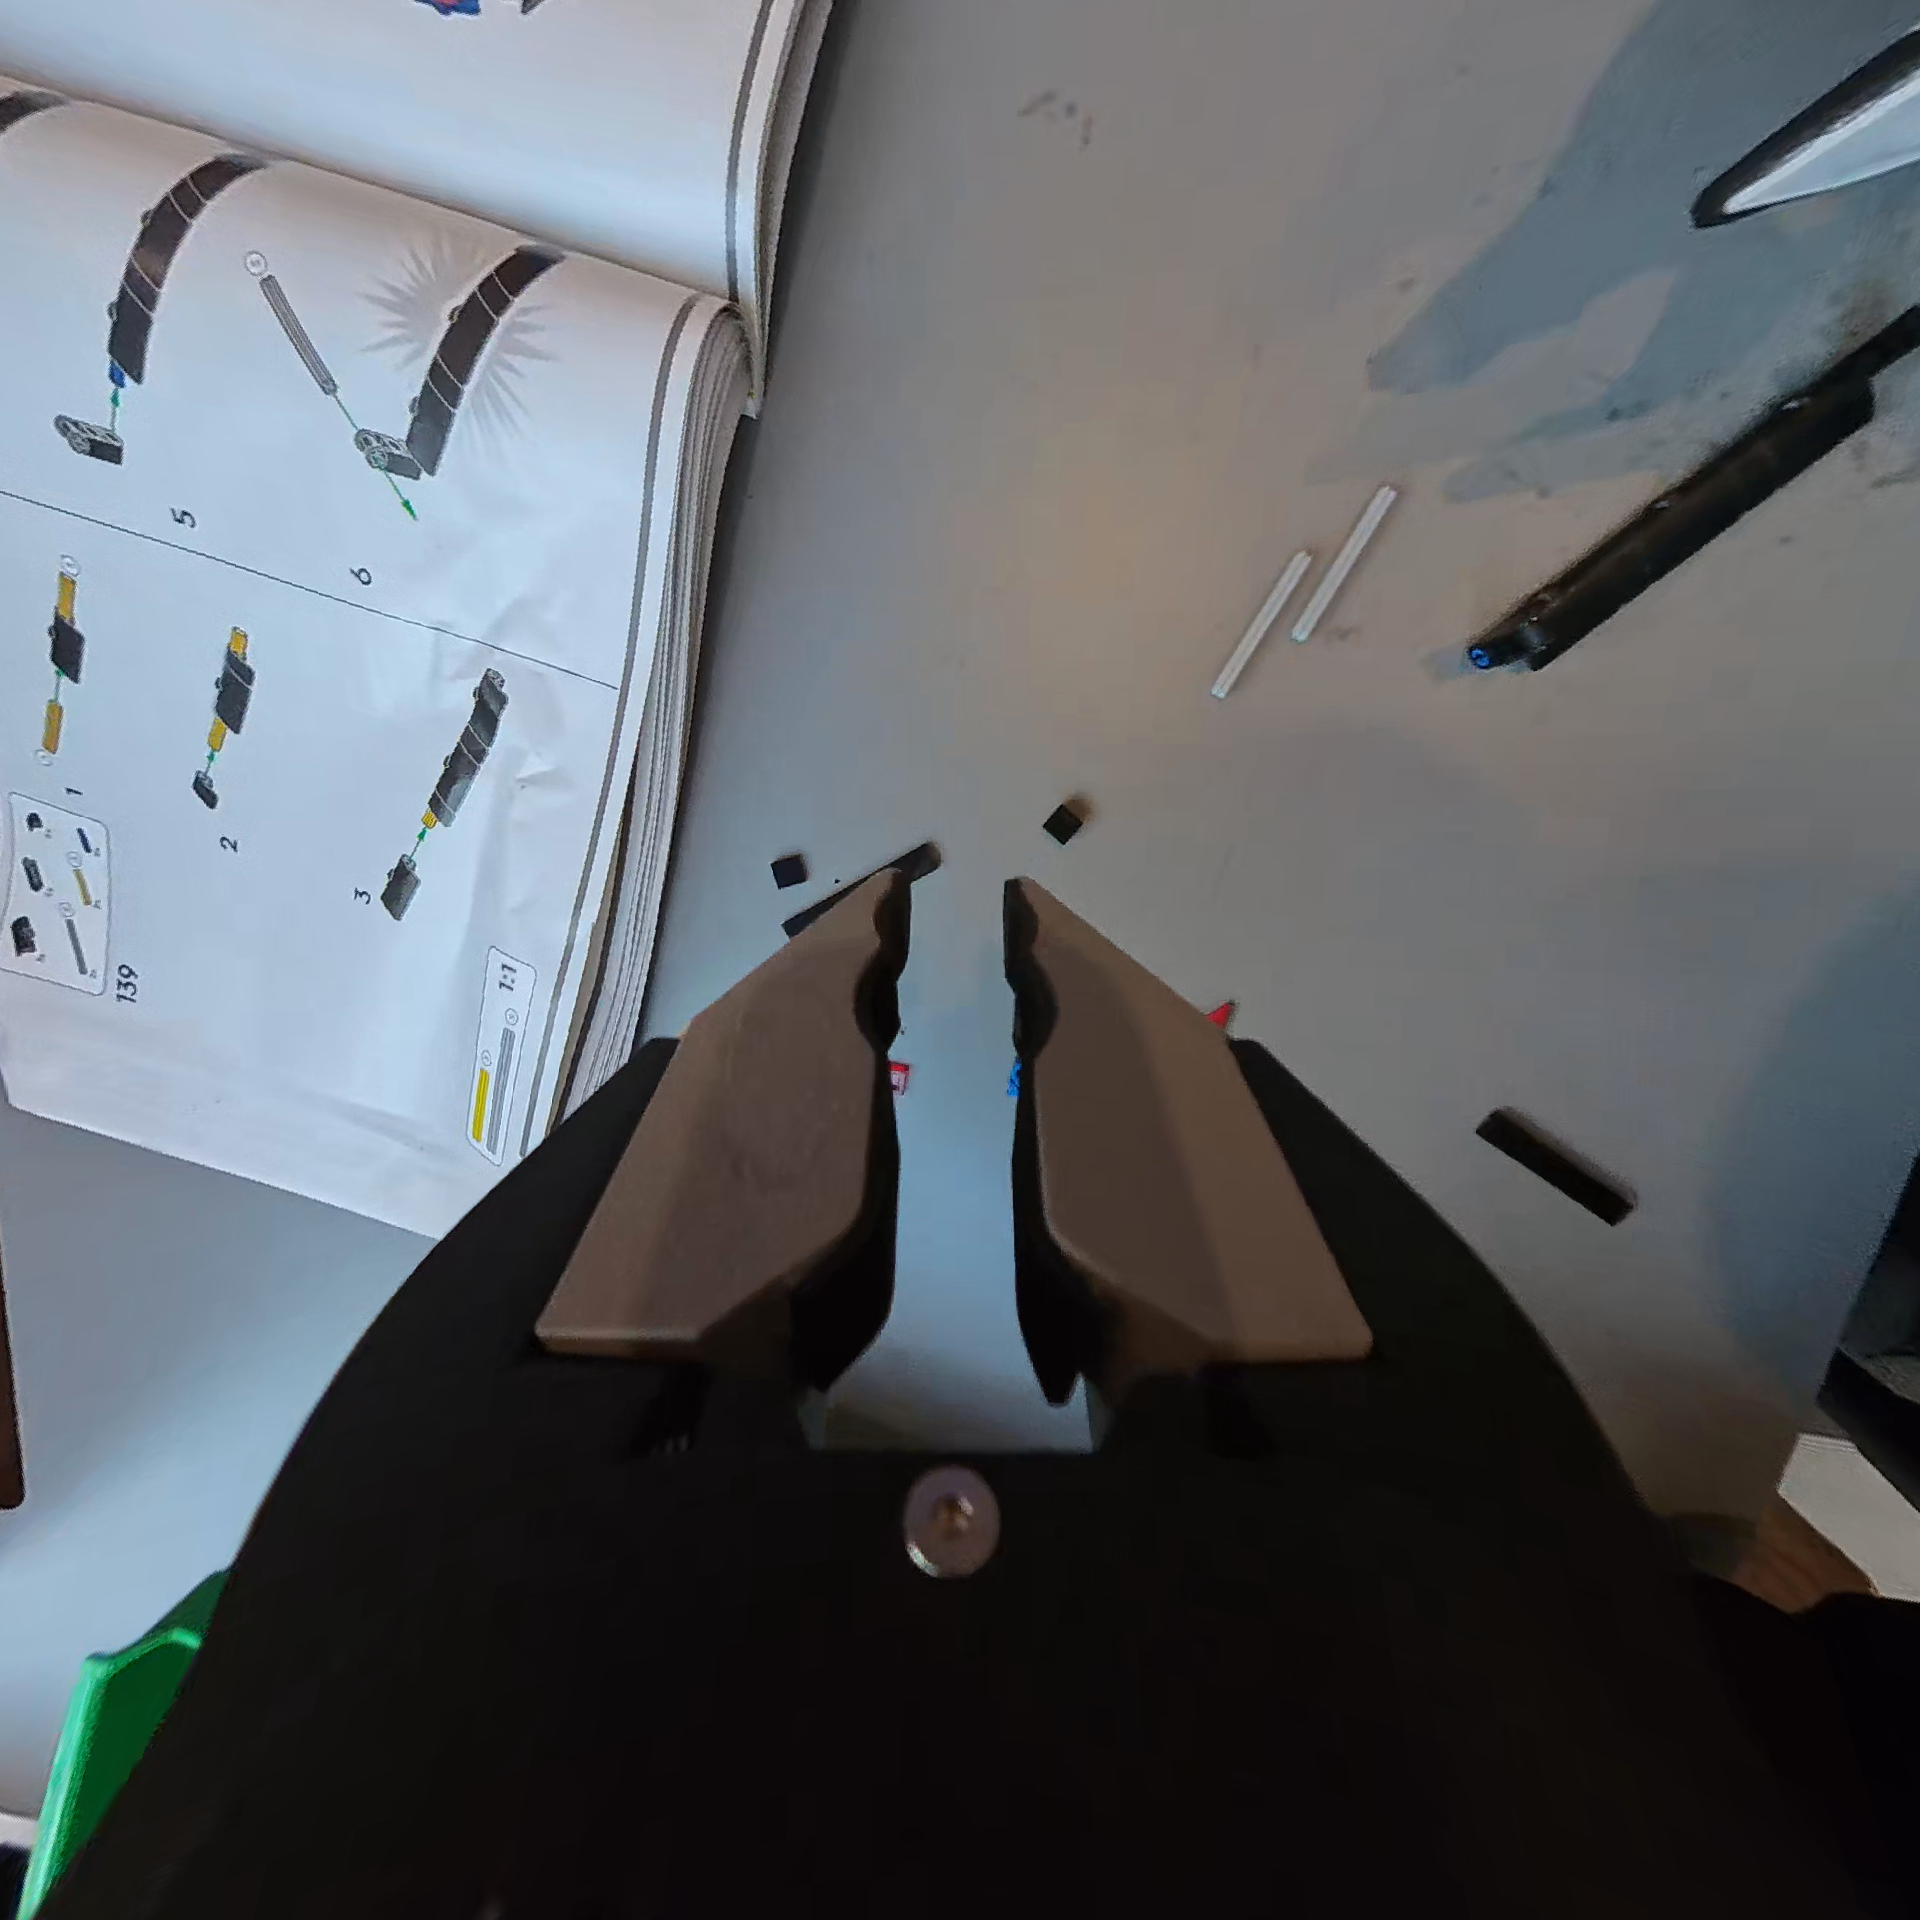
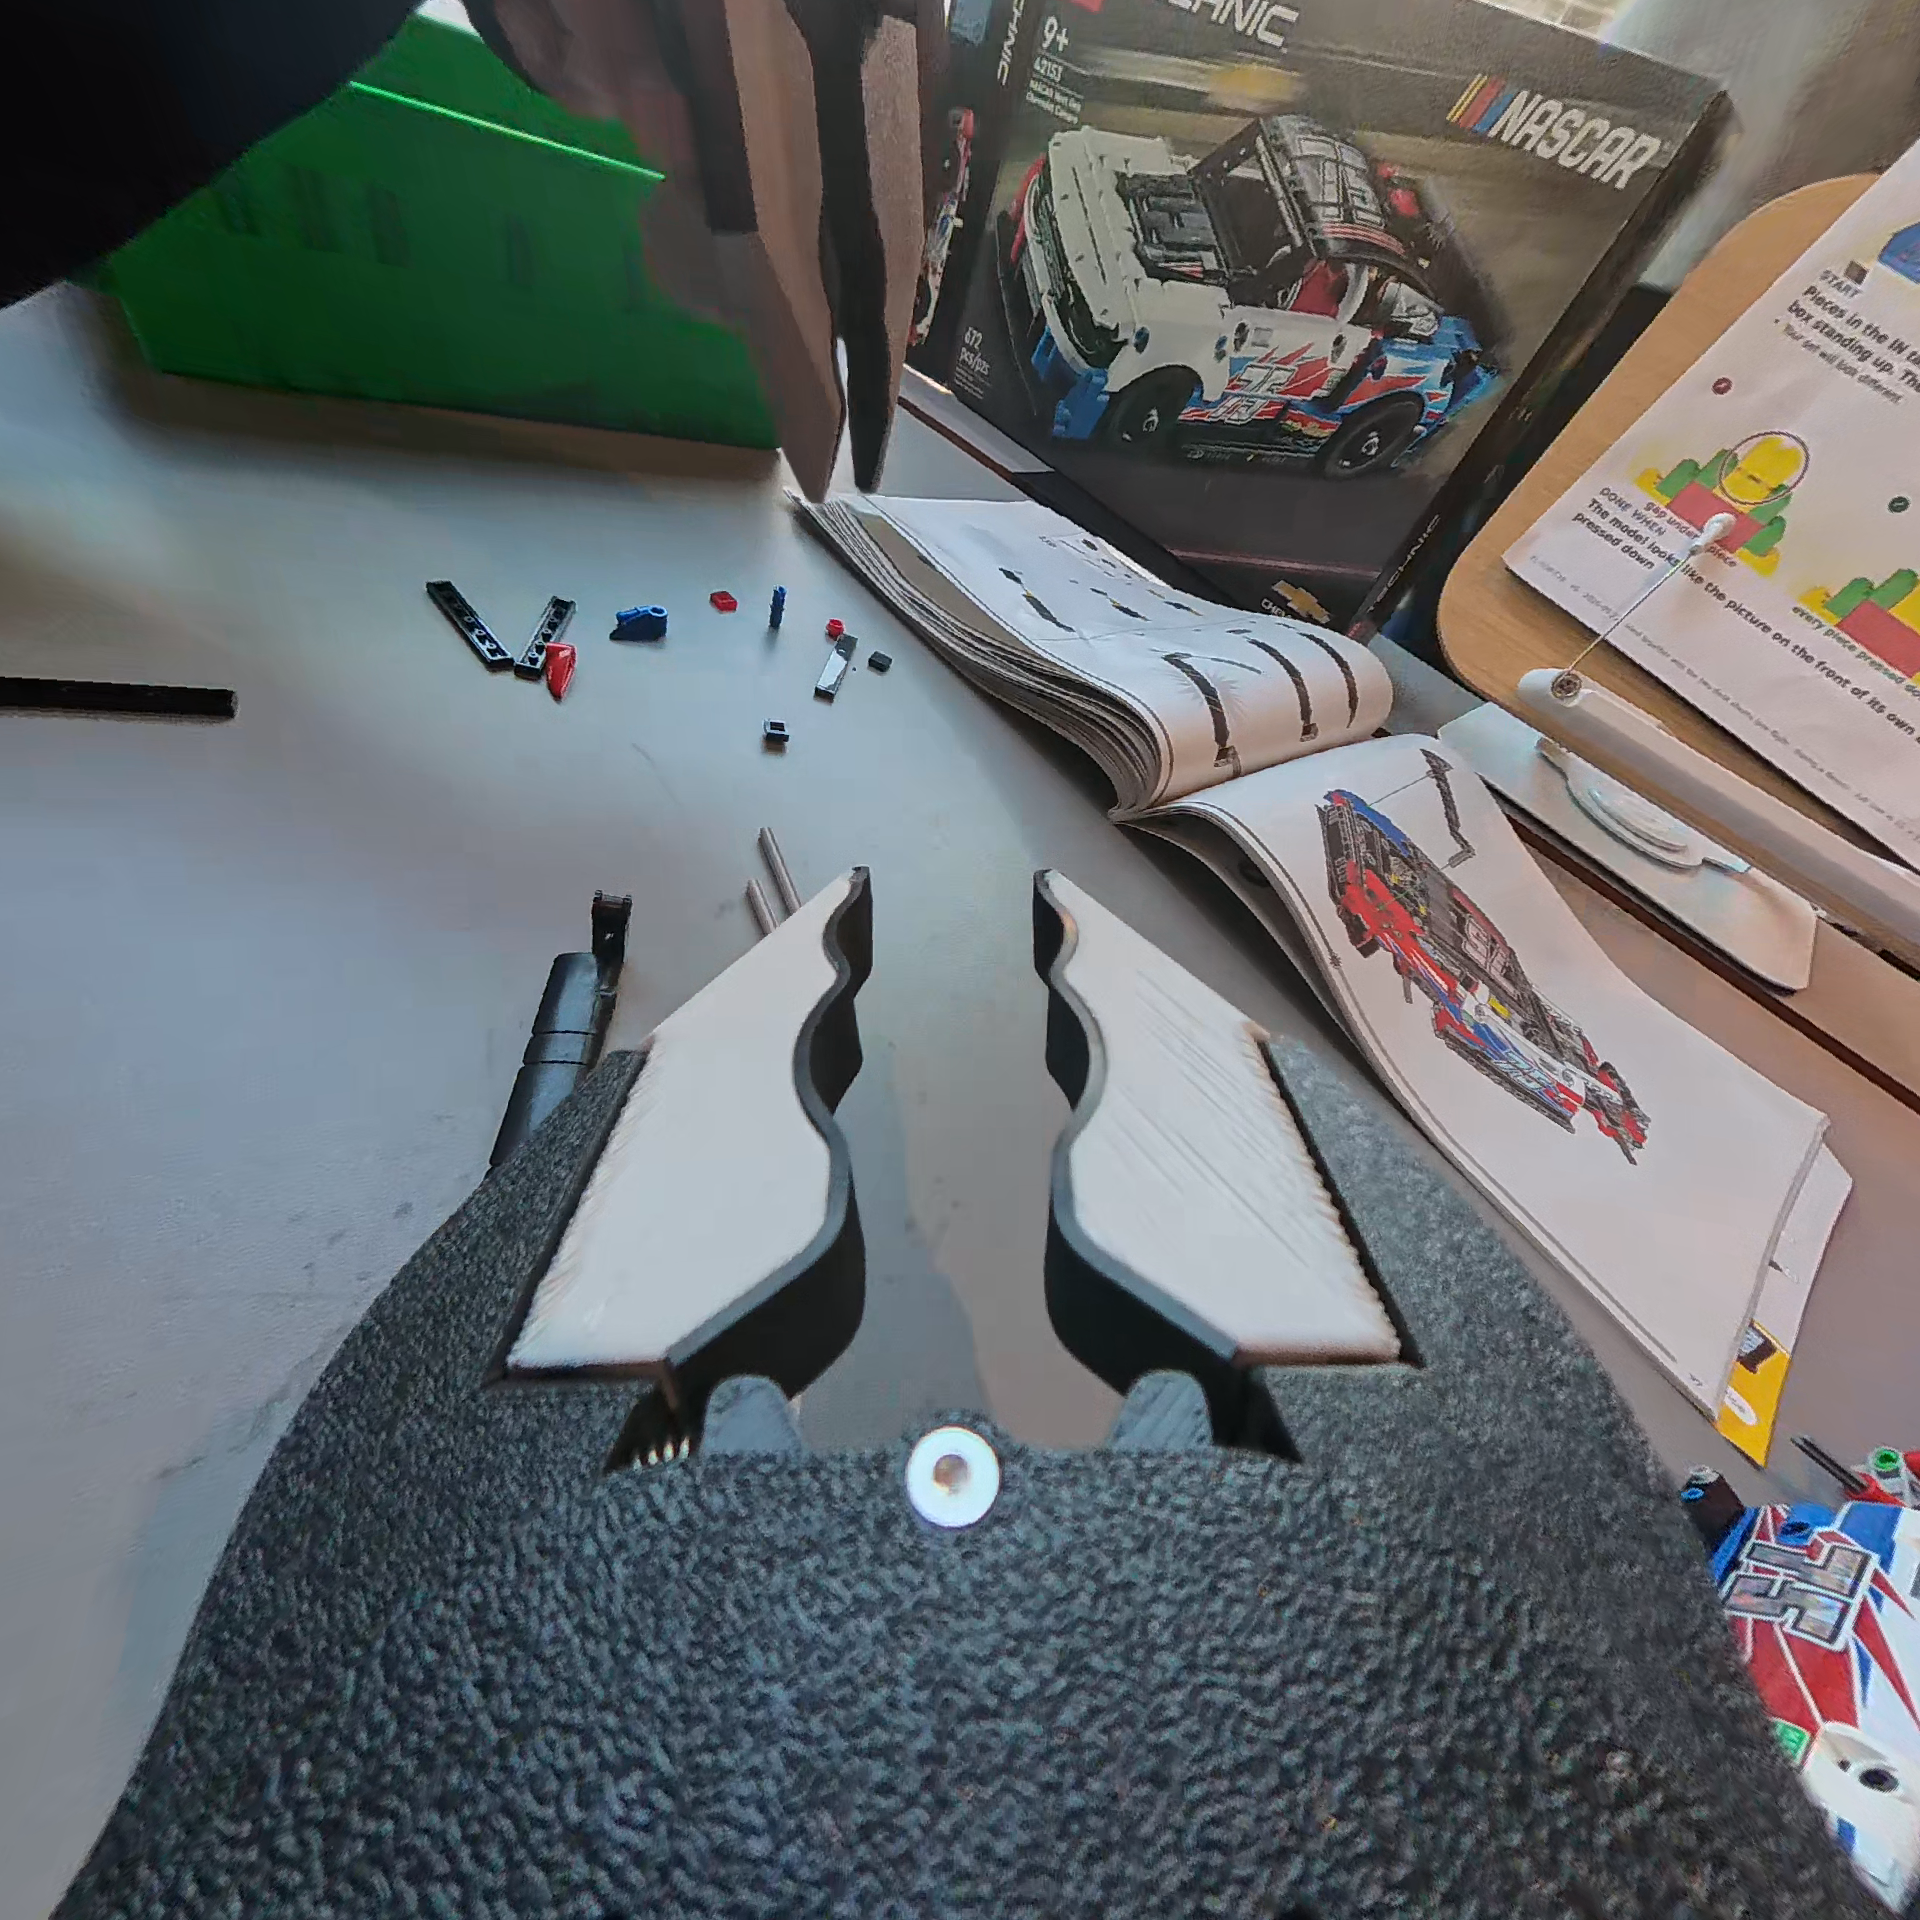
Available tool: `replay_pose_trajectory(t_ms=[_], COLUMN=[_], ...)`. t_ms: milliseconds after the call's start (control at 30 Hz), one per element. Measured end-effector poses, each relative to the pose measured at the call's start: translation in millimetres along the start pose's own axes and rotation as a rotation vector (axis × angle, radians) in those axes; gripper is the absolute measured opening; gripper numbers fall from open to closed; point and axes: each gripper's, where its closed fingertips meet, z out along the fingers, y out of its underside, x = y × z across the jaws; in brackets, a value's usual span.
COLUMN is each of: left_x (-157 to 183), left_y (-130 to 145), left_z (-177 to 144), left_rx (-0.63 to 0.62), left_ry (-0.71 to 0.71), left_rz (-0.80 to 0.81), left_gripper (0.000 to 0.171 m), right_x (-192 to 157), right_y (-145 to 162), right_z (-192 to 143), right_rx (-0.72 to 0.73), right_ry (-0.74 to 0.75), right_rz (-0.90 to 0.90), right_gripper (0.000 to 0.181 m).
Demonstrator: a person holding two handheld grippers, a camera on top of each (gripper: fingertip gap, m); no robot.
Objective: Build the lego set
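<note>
My left gripper (image 1: 958,888) is open by a narrow gap and empty, hovering over loose pieces on the grey table (image 1: 1143,312). A small black piece (image 1: 1065,821) lies just ahead of its tips and another (image 1: 790,871) to the left. Two light grey axles (image 1: 1304,592) lie farther right, near a long black assembly (image 1: 1683,520). My right gripper (image 2: 951,883) is open and empty, low over the table. The axles (image 2: 774,873) lie by its left fingertip, with the black assembly (image 2: 582,997) beside it. The left gripper (image 2: 844,480) hangs above scattered black, red and blue pieces (image 2: 639,620).
The open instruction booklet (image 1: 364,623) lies left of my left gripper and right of my right gripper (image 2: 1143,665). The set's box (image 2: 1299,260) stands behind it. A green bin (image 2: 416,260), a sheet on a stand (image 2: 1714,520) and the part-built car (image 2: 1829,1621) edge the table. Across from one pair of fingers to the other is roughly 15 centimeters. The small black piece (image 1: 1065,821) is closer to my left gripper, around 7 centimeters from its tips; the right tips are 15 centimeters off.
</note>
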Motion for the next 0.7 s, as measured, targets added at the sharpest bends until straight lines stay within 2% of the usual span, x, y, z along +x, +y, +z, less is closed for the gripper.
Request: replay_pose_trajectory(t_ms=[233,467,700], left_x=[29.9,80.9,98.7], left_y=[-18.1,-46.0,-45.7], left_z=[29.8,64.0,81.6], left_rx=[0.001,-0.008,-0.050], left_ry=[0.147,0.245,0.278], left_rz=[0.061,0.235,0.290], left_gripper=[0.014,0.010,0.009], right_x=[-0.6,-0.2,-0.1], right_y=[-0.7,-1.7,-2.2], right_z=[-0.5,-1.3,-1.4], right_rx=[0.006,0.015,0.017], right_ry=[-0.013,-0.016,-0.013], right_rz=[0.009,0.019,0.017], right_gripper=[0.028,0.028,0.027])
